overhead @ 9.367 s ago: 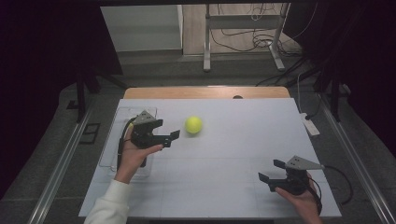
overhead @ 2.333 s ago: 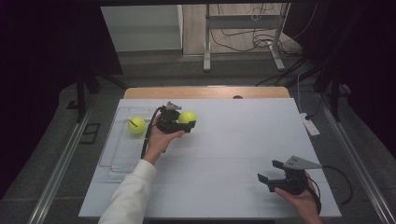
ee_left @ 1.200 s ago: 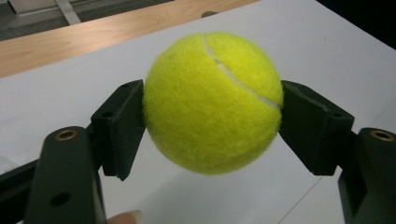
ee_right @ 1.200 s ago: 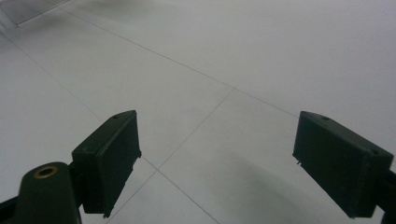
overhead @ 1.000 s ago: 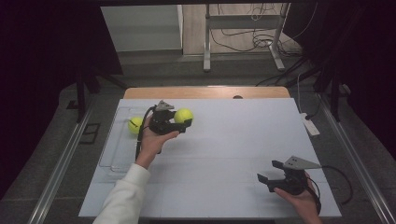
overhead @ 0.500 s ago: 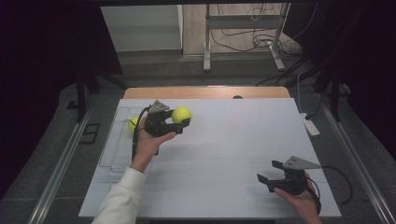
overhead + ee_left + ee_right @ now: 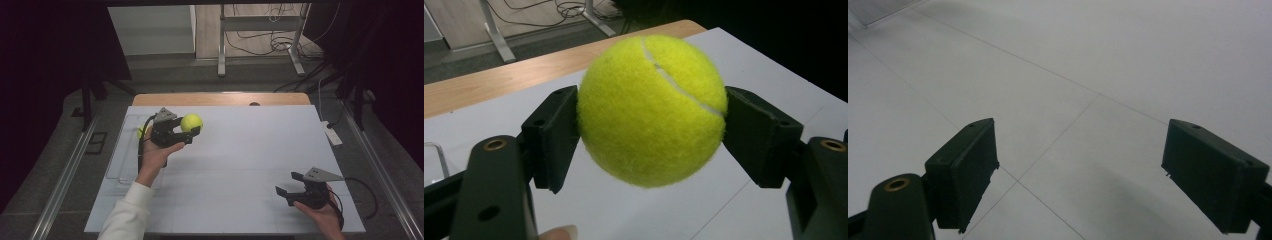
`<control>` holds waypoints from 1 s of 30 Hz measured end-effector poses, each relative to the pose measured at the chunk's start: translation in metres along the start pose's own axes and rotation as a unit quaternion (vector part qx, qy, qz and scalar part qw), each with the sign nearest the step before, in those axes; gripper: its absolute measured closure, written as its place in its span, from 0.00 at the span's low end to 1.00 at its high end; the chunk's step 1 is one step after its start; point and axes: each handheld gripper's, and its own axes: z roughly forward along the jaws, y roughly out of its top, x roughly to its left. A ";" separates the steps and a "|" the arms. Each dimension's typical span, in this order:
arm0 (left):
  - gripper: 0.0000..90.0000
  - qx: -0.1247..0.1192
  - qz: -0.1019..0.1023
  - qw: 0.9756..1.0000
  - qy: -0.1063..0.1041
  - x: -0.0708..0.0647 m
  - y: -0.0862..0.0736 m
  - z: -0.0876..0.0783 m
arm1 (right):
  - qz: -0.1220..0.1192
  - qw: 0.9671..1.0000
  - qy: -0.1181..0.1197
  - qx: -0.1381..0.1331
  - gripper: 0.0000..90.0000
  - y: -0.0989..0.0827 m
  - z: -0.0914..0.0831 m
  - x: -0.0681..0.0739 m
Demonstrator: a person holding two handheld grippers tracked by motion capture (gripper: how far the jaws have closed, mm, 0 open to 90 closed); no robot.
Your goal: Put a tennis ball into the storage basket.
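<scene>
The left gripper (image 7: 192,131) grasps a tennis ball (image 7: 191,122) and holds it clear of the white table (image 7: 240,165), above the far left part of the surface; in the left gripper view the same ball (image 7: 651,110) sits squarely between the two black jaws, whose pads (image 7: 555,135) press on its felt from either side, with the table visible beneath it and no contact below. The jaws stand only as far apart as the ball's width allows, so the grip reads as firm and centred. Just beside this gripper, toward the table's left edge, lies a clear tray (image 7: 120,165); a second tennis ball (image 7: 141,132) shows partly behind the hand (image 7: 156,154), apparently resting in the far end of that tray, though the hand hides most of it. Judged from this layout, the work is the collection of balls into the tray: one ball seems already placed, the pick-up of the other is complete, and what remains is to carry it sideways over the tray, lower it and let go. The right gripper (image 7: 286,189) rests near the front right corner of the table, well apart from both balls; in the right gripper view its jaws are spread wide over bare table (image 7: 1098,60) with nothing between them, so it is released and idle.
</scene>
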 end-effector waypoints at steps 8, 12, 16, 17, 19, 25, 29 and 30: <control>0.30 -0.004 -0.003 1.000 0.004 0.003 -0.003 -0.007 | 0.000 1.000 0.000 0.000 0.16 0.000 0.000 0.000; 0.30 -0.006 -0.006 1.000 0.009 0.006 -0.006 -0.011 | 0.000 1.000 0.000 0.000 0.16 0.000 0.000 0.000; 0.30 -0.009 -0.006 1.000 0.014 0.008 -0.008 -0.014 | 0.000 1.000 0.000 0.001 0.16 0.000 0.000 0.000; 0.30 -0.009 -0.006 1.000 0.014 0.008 -0.008 -0.014 | 0.000 1.000 0.000 0.001 0.16 0.000 0.000 0.000; 0.30 -0.008 -0.006 1.000 0.015 0.008 -0.008 -0.016 | -0.001 1.000 0.000 0.001 0.16 0.000 0.001 0.000; 0.30 -0.010 -0.008 1.000 0.016 0.010 -0.010 -0.018 | -0.001 1.000 0.000 0.001 0.16 0.000 0.001 0.000; 0.30 -0.012 -0.011 1.000 0.017 0.011 -0.012 -0.021 | 0.000 1.000 -0.001 0.001 0.16 0.000 0.000 0.000; 0.30 -0.012 -0.011 1.000 0.017 0.011 -0.012 -0.021 | 0.000 1.000 -0.001 0.001 0.16 0.000 0.000 0.000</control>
